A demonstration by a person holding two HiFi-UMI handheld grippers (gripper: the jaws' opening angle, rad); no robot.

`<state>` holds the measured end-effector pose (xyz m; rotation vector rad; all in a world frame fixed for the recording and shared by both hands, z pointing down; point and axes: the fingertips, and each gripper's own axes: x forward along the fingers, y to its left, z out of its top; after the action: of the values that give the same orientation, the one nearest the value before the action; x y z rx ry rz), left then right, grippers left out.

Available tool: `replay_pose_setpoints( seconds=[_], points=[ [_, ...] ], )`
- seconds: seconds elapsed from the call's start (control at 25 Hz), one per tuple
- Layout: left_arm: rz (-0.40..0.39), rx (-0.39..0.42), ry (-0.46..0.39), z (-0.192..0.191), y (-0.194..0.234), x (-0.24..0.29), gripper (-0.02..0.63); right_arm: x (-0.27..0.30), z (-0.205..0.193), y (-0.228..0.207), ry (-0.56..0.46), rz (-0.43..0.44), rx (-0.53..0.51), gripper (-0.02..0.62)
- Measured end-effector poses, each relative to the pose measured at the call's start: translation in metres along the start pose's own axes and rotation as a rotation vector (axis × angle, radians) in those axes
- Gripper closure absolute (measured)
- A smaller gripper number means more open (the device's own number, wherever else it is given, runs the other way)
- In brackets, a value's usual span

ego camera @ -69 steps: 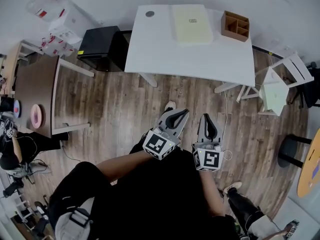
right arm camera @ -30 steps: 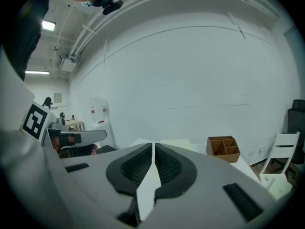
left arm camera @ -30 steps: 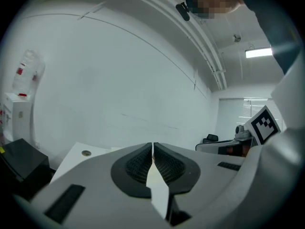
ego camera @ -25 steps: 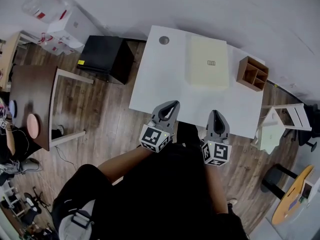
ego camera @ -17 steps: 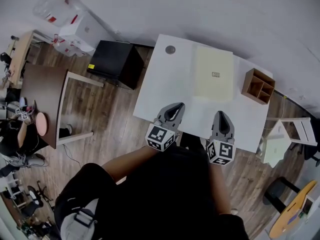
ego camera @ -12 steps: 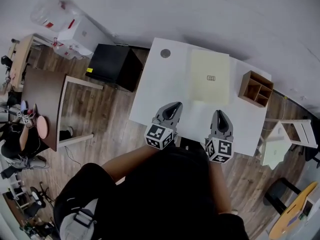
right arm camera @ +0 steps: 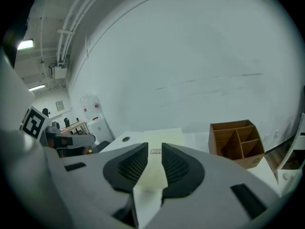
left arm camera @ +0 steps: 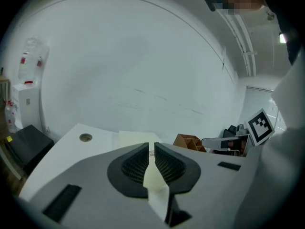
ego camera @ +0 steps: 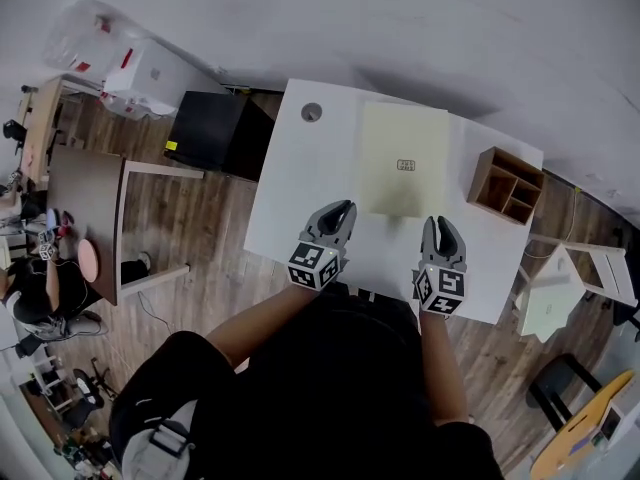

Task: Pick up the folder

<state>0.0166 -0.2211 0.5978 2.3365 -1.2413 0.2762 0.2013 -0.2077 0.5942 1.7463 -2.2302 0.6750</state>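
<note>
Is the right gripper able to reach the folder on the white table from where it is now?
Probably yes. The right gripper hangs just short of the folder, only bare table between. The wooden organizer stands aside. The gripper's jaws are opening, nothing between them.

I wear a black top [ego camera: 340,368] whose sleeves stop short of my forearms. The left hand-held gripper [ego camera: 338,213] and the right hand-held gripper [ego camera: 441,226] are both pale grey plastic. Each tapers to two rounded jaws lined with black, finely ribbed pads [left arm camera: 136,163]. Behind the jaws each carries a cube, the left cube [ego camera: 314,265] and the right cube [ego camera: 441,290], with black-and-white square markers on its faces. Narrow black slots [left arm camera: 64,202] are set into the grey shells. The right one's jaws are opening, with nothing between them.
</note>
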Motion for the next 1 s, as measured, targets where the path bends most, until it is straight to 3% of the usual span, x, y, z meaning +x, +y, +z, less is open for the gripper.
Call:
replay_pose_setpoints(
  seconds=[0.08,0.12,0.36,0.64,0.88,1.0],
  points=[
    [0.002,-0.012,0.021,-0.007,0.005,0.013,0.580,0.012,-0.005,-0.015,0.021,-0.019,0.003,0.456],
    [0.001,-0.023,0.033,-0.011,0.007,0.020,0.577,0.018,-0.009,-0.023,0.032,-0.030,0.005,0.445],
    [0.019,-0.059,0.070,-0.026,0.022,0.054,0.521,0.053,-0.036,-0.055,0.129,-0.022,0.021,0.422],
    [-0.009,-0.142,0.206,-0.068,0.040,0.089,0.416,0.090,-0.072,-0.071,0.264,0.036,0.079,0.354],
    [0.019,-0.240,0.295,-0.096,0.056,0.104,0.374,0.109,-0.092,-0.079,0.333,0.064,0.089,0.339],
    [0.020,-0.252,0.329,-0.105,0.060,0.112,0.359,0.119,-0.101,-0.081,0.368,0.090,0.103,0.320]
  ],
)
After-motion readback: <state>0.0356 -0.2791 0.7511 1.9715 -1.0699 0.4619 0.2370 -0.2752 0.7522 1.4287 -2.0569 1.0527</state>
